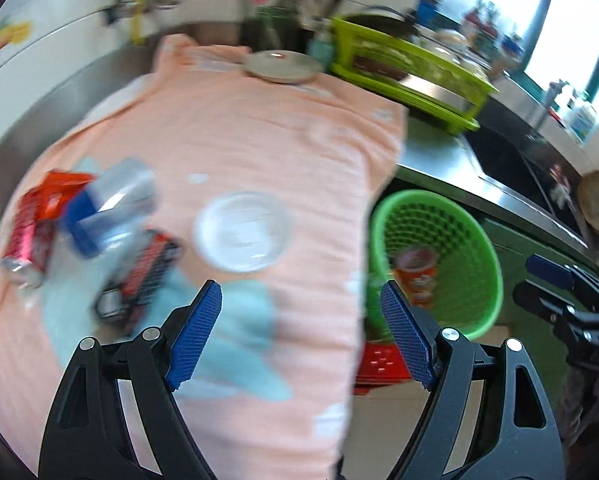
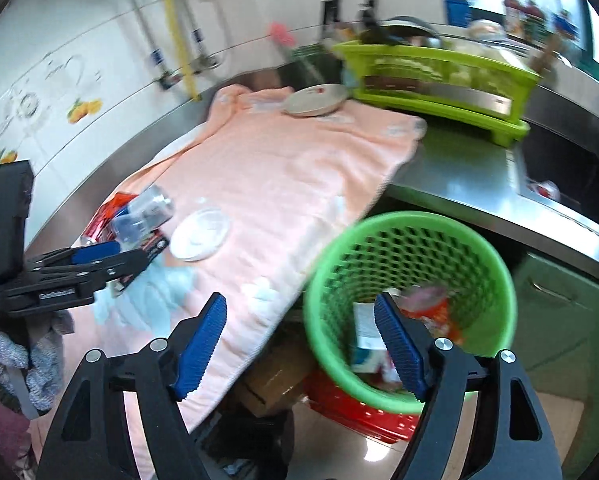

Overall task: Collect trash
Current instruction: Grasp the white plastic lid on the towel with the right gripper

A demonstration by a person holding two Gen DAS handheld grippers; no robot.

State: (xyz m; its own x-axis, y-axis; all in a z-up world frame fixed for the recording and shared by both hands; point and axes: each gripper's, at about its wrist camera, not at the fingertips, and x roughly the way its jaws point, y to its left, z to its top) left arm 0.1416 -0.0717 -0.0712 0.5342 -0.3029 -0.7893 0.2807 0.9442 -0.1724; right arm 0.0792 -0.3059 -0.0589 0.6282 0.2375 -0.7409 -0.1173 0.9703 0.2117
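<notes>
A pink towel covers the counter. On its left lie a silver-blue can, a red can, a red wrapper, a dark red packet and a clear plastic lid. My left gripper is open and empty above the towel's near edge. A green mesh basket stands below the counter edge and holds an orange cup and a white carton. My right gripper is open and empty at the basket's near rim. The basket also shows in the left wrist view.
A green dish rack and a round metal lid sit at the towel's far end. A steel sink lies to the right. A red crate and a cardboard box sit under the basket. Tiled wall runs along the left.
</notes>
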